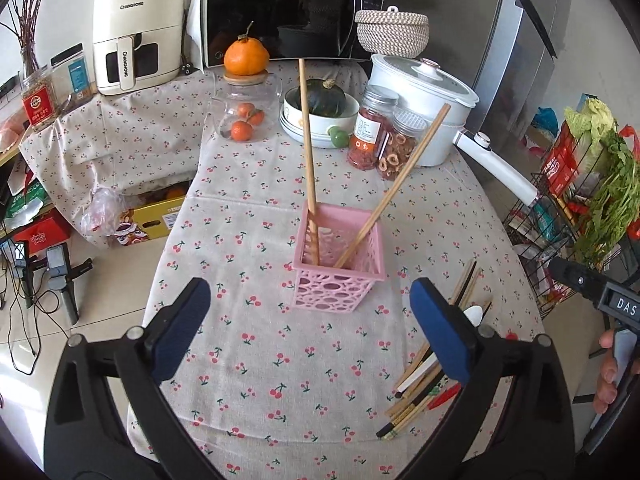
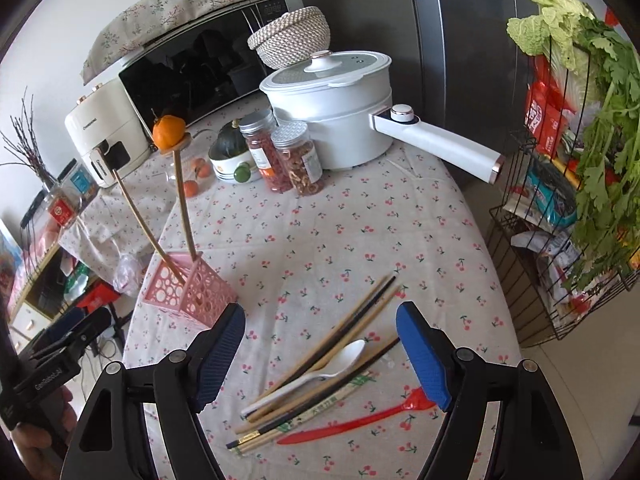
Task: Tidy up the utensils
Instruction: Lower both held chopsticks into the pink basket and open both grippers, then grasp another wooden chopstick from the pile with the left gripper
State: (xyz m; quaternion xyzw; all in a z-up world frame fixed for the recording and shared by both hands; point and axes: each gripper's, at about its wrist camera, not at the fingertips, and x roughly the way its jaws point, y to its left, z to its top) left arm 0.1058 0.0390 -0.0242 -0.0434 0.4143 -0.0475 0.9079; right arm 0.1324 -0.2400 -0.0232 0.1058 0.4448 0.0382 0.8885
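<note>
A pink perforated holder [image 1: 336, 292] [image 2: 200, 292] stands on the cherry-print tablecloth with two long wooden chopsticks [image 1: 307, 140] [image 2: 182, 200] leaning in it. To its right lies a loose pile of chopsticks [image 1: 420, 392] [image 2: 352, 320], a white spoon [image 2: 332, 364] and a red plastic utensil [image 2: 360, 424]. My left gripper [image 1: 310, 300] is open just short of the holder, nothing between its blue pads. My right gripper [image 2: 320, 314] is open over the pile, holding nothing.
At the back stand a white pot [image 2: 332, 120] with a long handle, two jars of dried food [image 2: 296, 160], a bowl with a green squash [image 1: 320, 116] and a microwave [image 1: 280, 12]. A wire rack of vegetables [image 2: 560, 240] flanks the table's right edge.
</note>
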